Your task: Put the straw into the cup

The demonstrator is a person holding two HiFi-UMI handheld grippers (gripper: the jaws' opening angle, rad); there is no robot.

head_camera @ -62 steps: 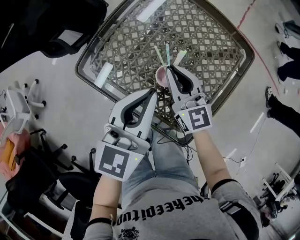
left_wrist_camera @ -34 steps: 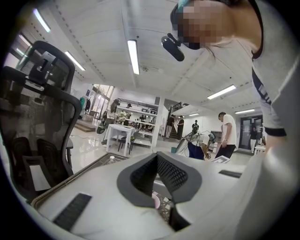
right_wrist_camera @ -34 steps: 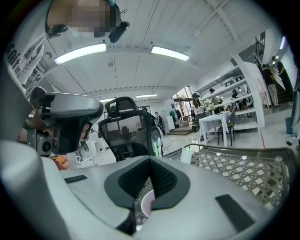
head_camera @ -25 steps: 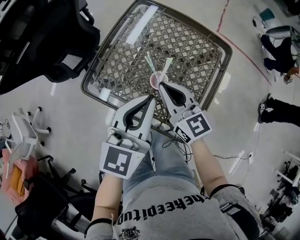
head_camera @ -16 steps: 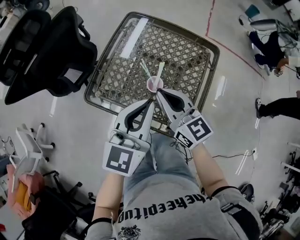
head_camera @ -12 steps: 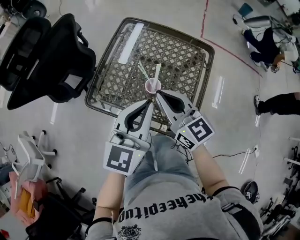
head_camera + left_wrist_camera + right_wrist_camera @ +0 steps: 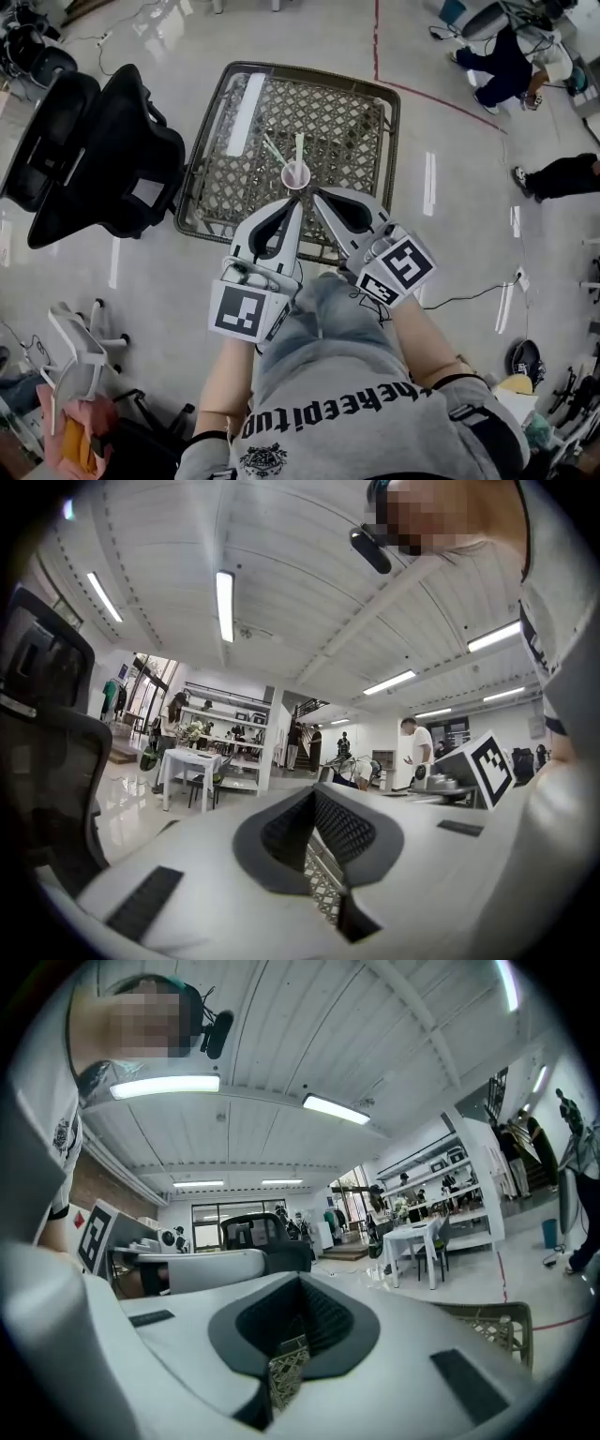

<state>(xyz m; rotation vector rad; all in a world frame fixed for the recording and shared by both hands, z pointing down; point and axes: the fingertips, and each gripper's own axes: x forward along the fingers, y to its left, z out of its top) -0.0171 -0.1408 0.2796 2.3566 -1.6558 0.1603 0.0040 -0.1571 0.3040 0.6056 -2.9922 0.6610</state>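
A pink cup (image 7: 296, 175) stands on the wicker table (image 7: 387, 112) near its front edge. Two straws stick out of it: a green one (image 7: 273, 150) leaning left and a white one (image 7: 299, 145) nearly upright. My left gripper (image 7: 298, 201) and right gripper (image 7: 315, 193) hover side by side just short of the cup, both shut with nothing between the jaws. The left gripper view shows shut jaws (image 7: 314, 794) with a strip of wicker below. In the right gripper view the gripper (image 7: 300, 1279) is shut too. Neither gripper view shows the cup.
A black office chair (image 7: 94, 150) stands left of the table. A white chair base (image 7: 80, 342) lies at the lower left. People (image 7: 506, 56) are on the floor at the upper right. A red floor line (image 7: 441, 98) runs behind the table.
The head view has pulled up and back, so the table and cup look smaller. Both grippers have stayed shut, and the right one has come a little away from the cup.
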